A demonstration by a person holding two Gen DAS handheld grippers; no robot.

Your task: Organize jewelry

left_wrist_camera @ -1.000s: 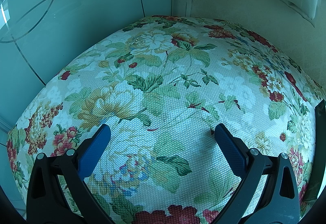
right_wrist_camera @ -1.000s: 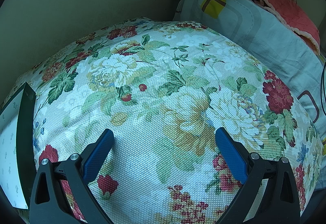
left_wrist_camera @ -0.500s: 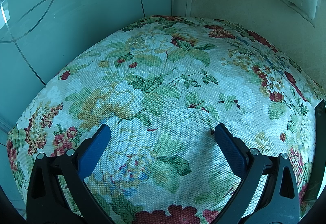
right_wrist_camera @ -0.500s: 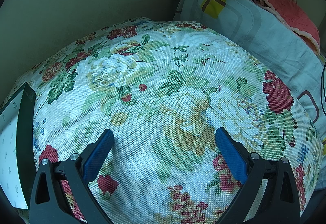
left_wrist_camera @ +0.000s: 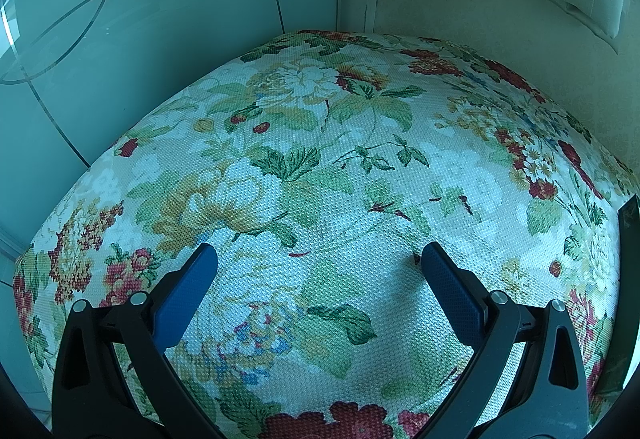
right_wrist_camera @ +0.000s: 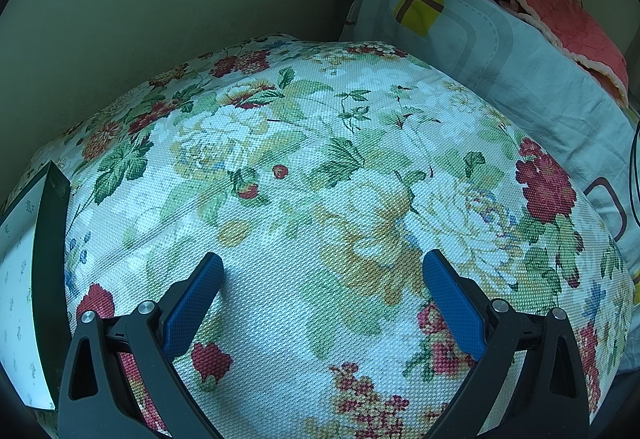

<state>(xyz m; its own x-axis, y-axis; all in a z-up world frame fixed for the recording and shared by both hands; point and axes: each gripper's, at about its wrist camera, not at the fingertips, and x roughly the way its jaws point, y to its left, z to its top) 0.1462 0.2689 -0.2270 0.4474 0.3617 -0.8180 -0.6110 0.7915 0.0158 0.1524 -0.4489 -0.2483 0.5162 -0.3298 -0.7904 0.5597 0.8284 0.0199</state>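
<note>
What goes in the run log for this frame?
left gripper: open, empty | right gripper: open, empty | floral cloth | box | jewelry: unseen

Support surface: floral woven cloth [right_wrist_camera: 320,199] covering a raised surface. A dark-edged white box [right_wrist_camera: 28,279] rests at its left edge; a pale blue pillow [right_wrist_camera: 500,51] abuts the far right.

Left claw [left_wrist_camera: 318,259]: your fingers stand spread wide, with nothing between them.
Left fingers: your blue pads [left_wrist_camera: 186,295] face each other across the gap, on black arms that angle outward from the bottom edge.
Right claw [right_wrist_camera: 320,269]: you hold it spread just as wide, gripping nothing.
Right fingers: your blue pads [right_wrist_camera: 454,307] point forward and a little downward, tips level.
</note>
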